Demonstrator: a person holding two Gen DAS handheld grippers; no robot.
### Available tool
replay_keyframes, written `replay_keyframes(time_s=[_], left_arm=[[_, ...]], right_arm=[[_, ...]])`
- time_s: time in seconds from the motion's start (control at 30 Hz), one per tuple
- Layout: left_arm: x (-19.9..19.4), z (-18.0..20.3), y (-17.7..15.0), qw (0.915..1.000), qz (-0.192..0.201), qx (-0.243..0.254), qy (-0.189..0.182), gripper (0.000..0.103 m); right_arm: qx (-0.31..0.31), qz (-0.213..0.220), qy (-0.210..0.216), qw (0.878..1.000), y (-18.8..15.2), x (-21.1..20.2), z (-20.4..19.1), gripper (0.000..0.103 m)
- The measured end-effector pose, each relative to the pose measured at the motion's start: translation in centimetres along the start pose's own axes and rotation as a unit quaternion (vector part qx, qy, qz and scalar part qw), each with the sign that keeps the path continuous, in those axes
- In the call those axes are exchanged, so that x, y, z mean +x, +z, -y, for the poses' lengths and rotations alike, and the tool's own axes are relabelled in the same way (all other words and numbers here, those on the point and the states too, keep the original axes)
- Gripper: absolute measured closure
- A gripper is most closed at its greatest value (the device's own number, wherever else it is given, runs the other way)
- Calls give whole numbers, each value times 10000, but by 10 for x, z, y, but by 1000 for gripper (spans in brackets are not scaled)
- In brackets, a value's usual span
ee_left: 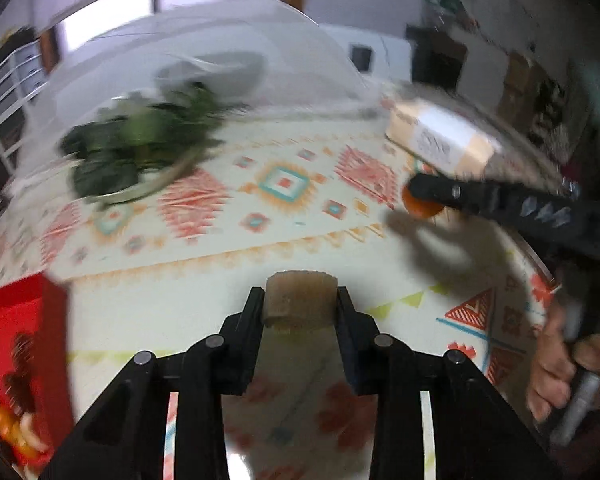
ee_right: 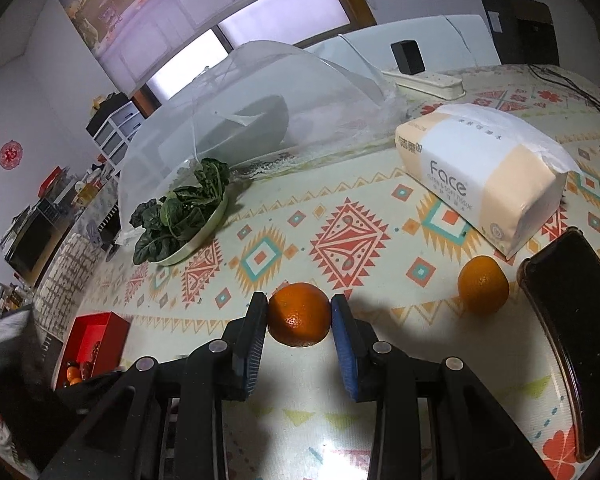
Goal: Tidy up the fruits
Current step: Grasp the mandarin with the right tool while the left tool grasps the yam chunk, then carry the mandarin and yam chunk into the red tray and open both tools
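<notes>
My right gripper [ee_right: 299, 314] is shut on an orange [ee_right: 299, 314] and holds it over the patterned table. It also shows in the left wrist view [ee_left: 424, 200], with the orange [ee_left: 420, 209] under its finger. A second orange [ee_right: 483, 284] lies on the cloth to the right, beside the tissue pack. My left gripper [ee_left: 300, 300] is shut on a brown fuzzy fruit, likely a kiwi [ee_left: 300, 299], above the table's near part. A red box [ee_left: 16, 356] with several fruits inside sits at the left edge; it also shows in the right wrist view [ee_right: 96, 338].
A plate of leafy greens [ee_right: 184, 220] stands at the back left, next to a clear mesh food cover [ee_right: 260, 100]. A tissue pack [ee_right: 484, 168] lies at the right. A black phone [ee_right: 580, 340] lies at the far right edge. A power strip [ee_right: 424, 80] lies behind.
</notes>
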State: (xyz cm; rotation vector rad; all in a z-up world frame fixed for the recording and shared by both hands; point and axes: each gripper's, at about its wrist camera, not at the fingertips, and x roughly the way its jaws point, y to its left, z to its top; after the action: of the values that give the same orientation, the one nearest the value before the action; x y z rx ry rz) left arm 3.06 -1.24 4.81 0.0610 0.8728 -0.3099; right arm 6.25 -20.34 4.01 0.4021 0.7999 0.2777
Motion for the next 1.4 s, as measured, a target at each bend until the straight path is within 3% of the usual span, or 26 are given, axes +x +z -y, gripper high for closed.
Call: replay_keyframes(time_s=[0.17, 0.27, 0.43, 0.57, 0.77, 0.93, 1.07, 1.23, 1.33, 1.4], left_arm=[[-65, -71, -20, 9967, 327, -709, 225, 70], [-103, -124, -39, 9903, 543, -1078, 681, 70], [-131, -201, -59, 9779, 620, -1651, 1123, 70], [-136, -243, -71, 9724, 554, -1791, 1386, 70], [-125, -278, -74, 9706, 412, -1874, 1457, 70], [-108, -293, -74, 9705, 280, -1952, 1389, 70], [-98, -297, -76, 9709, 195, -1969, 1346, 70], [-103, -302, -79, 9679, 284, -2105, 1346, 69], [-112, -302, -80, 9660, 399, -2121, 1426, 56], [-121, -299, -80, 9642, 504, -2085, 1562, 53]], right_arm=[[-249, -73, -36, 9997, -7, 5, -25, 68], [-372, -192, 147, 9990, -14, 3, -54, 68], [-938, -311, 508, 9938, -25, 0, -131, 68], [-1407, -471, 800, 9857, -40, 7, -195, 68], [-1947, -922, 1063, 9707, -76, 40, -274, 68], [-2279, -1156, 885, 9627, -103, 70, -309, 68], [-2609, -1122, 491, 9576, -114, 86, -322, 68], [-2645, -1293, 414, 9548, -118, 105, -326, 67], [-2666, -1354, 474, 9531, -123, 109, -330, 66], [-2684, -1340, 514, 9526, -125, 109, -333, 65]])
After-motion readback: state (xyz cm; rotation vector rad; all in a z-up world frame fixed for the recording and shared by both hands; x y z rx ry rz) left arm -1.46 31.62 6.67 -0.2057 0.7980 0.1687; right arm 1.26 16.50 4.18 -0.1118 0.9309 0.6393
